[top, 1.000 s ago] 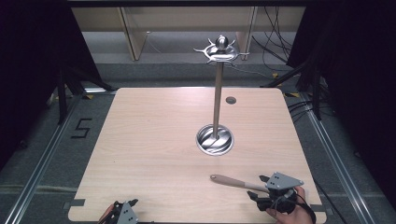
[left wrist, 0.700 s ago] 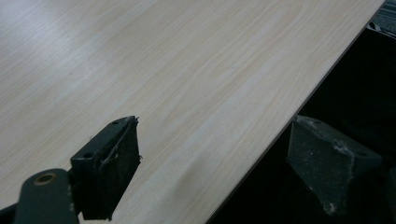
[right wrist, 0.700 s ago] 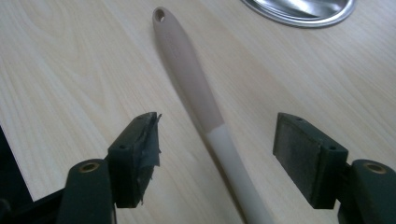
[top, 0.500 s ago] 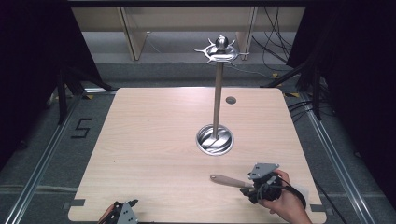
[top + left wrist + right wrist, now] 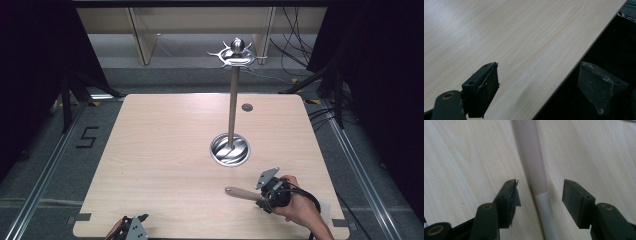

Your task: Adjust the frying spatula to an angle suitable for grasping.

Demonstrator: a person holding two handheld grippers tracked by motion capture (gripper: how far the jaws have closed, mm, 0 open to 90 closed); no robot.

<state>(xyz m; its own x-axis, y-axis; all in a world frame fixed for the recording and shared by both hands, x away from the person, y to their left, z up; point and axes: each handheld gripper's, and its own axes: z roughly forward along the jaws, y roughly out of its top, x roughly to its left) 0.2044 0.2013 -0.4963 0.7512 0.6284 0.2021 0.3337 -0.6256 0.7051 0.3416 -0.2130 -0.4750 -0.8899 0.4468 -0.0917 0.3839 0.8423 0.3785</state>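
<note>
1. My right gripper (image 5: 539, 195) has its jaws spread, just been closing, astride the handle (image 5: 534, 170) flat on the worktop (image 5: 165, 150).
2. Centre it, then pinch squarely.
3. My left gripper (image 5: 539, 87) idles, spread.

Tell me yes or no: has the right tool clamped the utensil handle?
No. In the right gripper view the handle lies between the right tool, with table visible on both sides of it.

A light wood-grain counter (image 5: 165, 150) carries a steel stand's round base (image 5: 230, 150) near its middle, a pale-handled utensil (image 5: 242, 193) nearer the front edge, and a small dark disc (image 5: 247, 107) toward the back
</note>
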